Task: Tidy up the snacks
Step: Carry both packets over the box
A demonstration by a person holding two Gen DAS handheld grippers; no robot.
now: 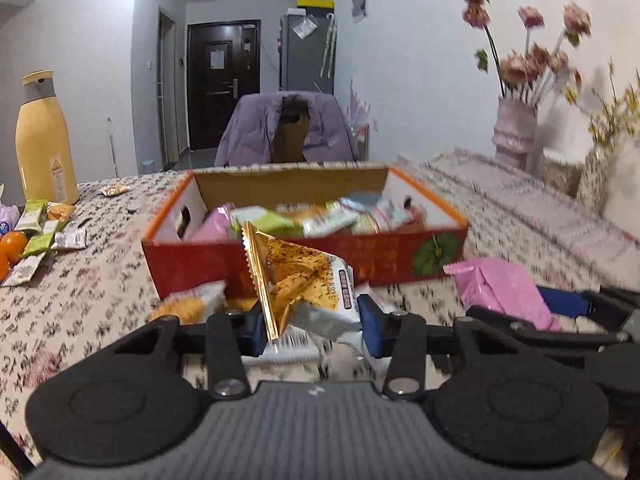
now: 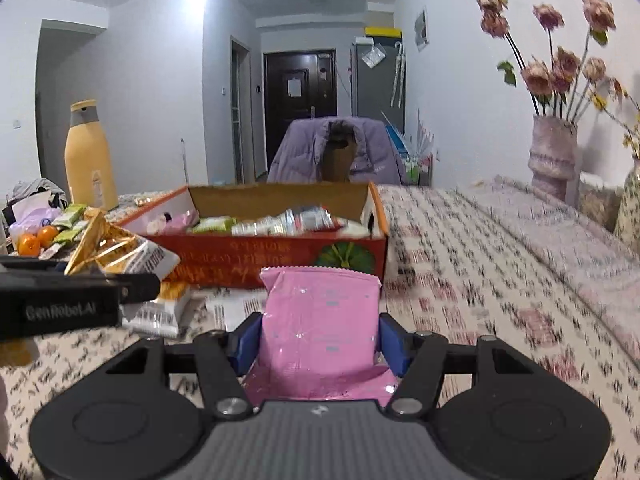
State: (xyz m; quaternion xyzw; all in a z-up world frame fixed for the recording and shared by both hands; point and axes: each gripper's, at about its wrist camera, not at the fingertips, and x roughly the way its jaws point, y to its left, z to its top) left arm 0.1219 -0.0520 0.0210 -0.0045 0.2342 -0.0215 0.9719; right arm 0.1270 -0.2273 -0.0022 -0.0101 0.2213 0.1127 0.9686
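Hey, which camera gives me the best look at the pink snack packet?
The right wrist view: the pink packet fills the centre, clamped between the right gripper pads, its front face fully visible. The left wrist view catches only a blurred side of it at the right edge.

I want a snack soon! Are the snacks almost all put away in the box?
Partly. The red box already holds a pile of packets. Right now the left gripper is shut on a gold packet and the right gripper on a pink packet, both just short of the box. Left to do: more packets near the oranges by the yellow bottle, and a few in front of the box.
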